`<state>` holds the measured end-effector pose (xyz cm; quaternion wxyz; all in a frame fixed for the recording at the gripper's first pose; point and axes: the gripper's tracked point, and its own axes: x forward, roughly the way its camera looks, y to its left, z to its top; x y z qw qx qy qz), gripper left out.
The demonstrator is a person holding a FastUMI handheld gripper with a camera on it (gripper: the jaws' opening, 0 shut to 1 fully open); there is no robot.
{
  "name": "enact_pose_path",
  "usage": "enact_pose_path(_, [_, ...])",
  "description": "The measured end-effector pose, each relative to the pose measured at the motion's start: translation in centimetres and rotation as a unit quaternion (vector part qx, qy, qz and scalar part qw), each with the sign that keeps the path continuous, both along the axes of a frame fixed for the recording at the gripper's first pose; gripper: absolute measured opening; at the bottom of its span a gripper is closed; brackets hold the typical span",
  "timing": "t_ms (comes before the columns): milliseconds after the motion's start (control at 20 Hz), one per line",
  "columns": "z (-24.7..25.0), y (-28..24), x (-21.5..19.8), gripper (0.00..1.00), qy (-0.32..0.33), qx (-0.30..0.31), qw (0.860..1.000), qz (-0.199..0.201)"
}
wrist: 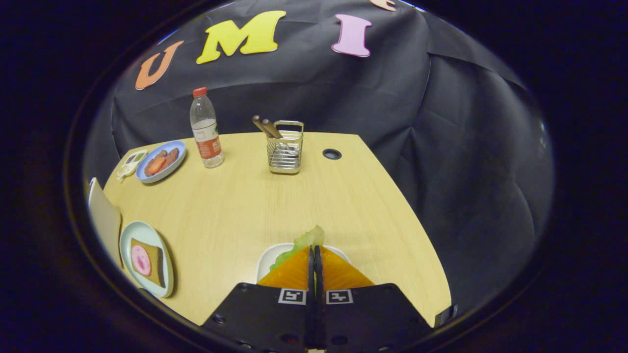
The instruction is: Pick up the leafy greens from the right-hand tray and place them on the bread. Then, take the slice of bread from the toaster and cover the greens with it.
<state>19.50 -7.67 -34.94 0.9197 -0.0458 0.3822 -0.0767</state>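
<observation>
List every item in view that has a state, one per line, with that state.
gripper: fingers closed together, pinching the leafy greens
leafy greens: held over the white tray
white tray: on the table
water bottle: upright, capped
utensil holder: upright, holding utensils
bread: flat on plate, round pink slice on top

Three plates: one with bread (147,260), one with food (161,161), one under the greens (306,241), one water bottle (206,128), one wire holder (285,147) with two sticks (266,126), one gripper (315,251), fingers closed.
</observation>
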Motion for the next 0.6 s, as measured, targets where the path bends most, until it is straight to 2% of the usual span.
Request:
enact_pose_path(100, [2.2,2.0,-1.6,0.0,-0.018,-0.001,1.0,0.0])
enact_pose_path(250, [5.7,5.7,-3.8,0.0,-0.039,-0.008,0.999,0.021])
enact_pose_path(600, [9.8,17.2,-8.2,0.0,-0.043,0.014,0.994,0.096])
